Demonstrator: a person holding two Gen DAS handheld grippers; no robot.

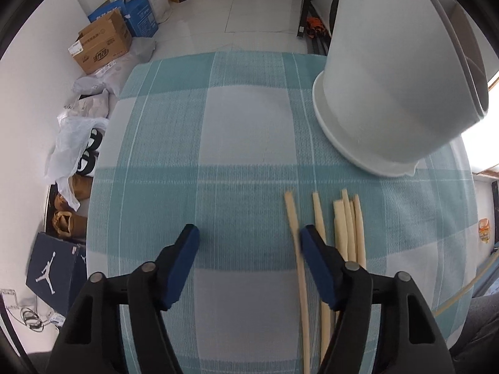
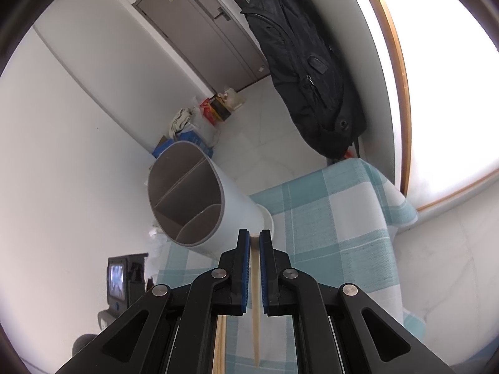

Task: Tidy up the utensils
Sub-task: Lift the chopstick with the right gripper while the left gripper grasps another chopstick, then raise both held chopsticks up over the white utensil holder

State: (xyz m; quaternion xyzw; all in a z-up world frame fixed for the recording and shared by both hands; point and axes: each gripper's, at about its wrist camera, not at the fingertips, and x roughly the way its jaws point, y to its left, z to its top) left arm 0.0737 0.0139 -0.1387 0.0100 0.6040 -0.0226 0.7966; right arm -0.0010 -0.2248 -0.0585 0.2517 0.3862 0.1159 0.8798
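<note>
Pale wooden chopsticks [image 1: 344, 227] lie bunched on the teal-checked counter [image 1: 218, 143] near the white utensil holder [image 1: 386, 93], whose grey divided compartments look bare. The left gripper [image 1: 249, 237] has its fingers spread beside them; one chopstick lies between the fingers, untouched. The right gripper [image 2: 255, 237] pinches a single chopstick [image 2: 255, 311]. A navy shoebox [image 1: 53, 277] bears a Jumpman logo.
</note>
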